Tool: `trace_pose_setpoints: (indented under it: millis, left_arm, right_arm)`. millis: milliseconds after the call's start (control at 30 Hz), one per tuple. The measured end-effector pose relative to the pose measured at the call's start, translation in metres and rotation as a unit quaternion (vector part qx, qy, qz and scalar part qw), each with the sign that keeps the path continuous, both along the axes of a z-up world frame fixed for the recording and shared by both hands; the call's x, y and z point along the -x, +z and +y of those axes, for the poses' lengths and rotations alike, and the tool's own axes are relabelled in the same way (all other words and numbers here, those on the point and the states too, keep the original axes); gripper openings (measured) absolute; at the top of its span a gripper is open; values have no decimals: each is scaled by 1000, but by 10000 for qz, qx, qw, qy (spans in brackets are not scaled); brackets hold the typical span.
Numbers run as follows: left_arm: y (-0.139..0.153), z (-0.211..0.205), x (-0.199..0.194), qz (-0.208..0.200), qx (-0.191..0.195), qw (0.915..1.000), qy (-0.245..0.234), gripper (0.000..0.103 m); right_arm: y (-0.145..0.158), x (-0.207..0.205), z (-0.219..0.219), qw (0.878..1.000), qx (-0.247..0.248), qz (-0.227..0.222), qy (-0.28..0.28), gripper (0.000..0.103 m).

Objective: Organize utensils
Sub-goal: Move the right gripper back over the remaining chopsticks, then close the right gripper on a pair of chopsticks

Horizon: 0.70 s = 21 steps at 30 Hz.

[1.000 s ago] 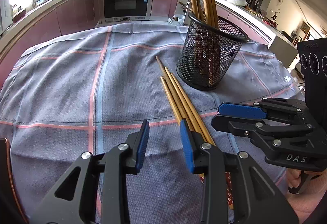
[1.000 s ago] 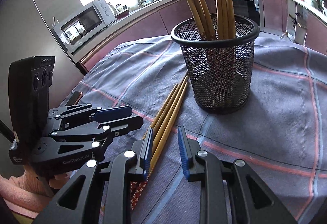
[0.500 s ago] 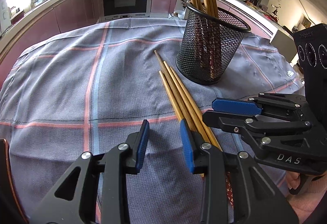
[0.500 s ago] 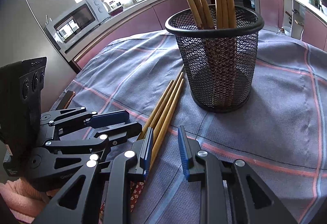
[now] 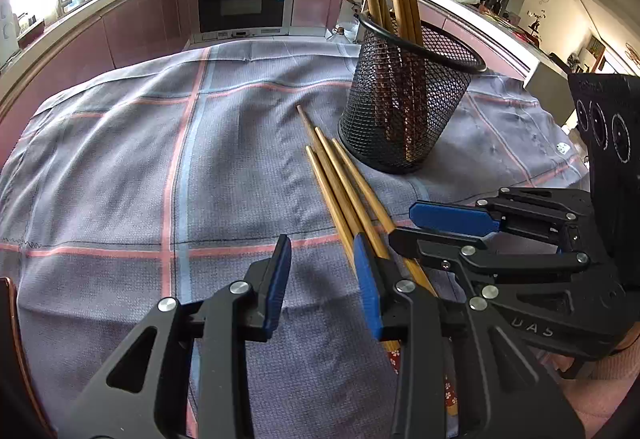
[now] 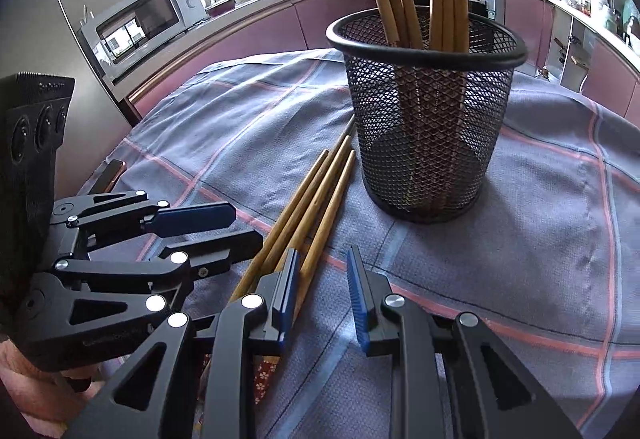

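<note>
Four loose chopsticks (image 5: 348,195) lie side by side on the checked cloth (image 5: 120,159) covering the desk, their tips just beside the black mesh holder (image 5: 404,107), which stands upright toward the far edge with more chopsticks inside. My left gripper (image 5: 322,273) is narrowly open and empty, its right finger just beside the bundle. My right gripper (image 6: 322,291) is likewise narrowly parted, gripping nothing, the chopsticks passing beneath its left finger.
</note>
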State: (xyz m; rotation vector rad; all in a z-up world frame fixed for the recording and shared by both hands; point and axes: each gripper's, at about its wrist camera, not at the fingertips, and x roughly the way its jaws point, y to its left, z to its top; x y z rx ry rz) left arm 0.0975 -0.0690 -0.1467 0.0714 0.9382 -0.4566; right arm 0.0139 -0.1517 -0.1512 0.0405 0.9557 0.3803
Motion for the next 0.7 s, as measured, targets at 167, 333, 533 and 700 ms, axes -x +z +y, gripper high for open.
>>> trace_pose_setpoints:
  millis: [167, 333, 533, 700]
  left_arm:
    - [-3, -8, -4, 51, -68, 9999, -55, 32]
    - [-4, -12, -8, 40, -114, 9999, -30, 33]
    - [-4, -8, -11, 94, -160, 9998, 1, 27]
    - [-3, -6, -15, 120, -205, 9997, 2, 19]
  right_arm:
    - [0, 0, -5, 10000, 11, 24, -27, 23]
    - [-1, 1, -6, 10000, -12, 27, -24, 23]
    - [1, 1, -8, 10000, -29, 35, -13, 23]
    - [1, -2, -6, 10000, 17, 23, -7, 23]
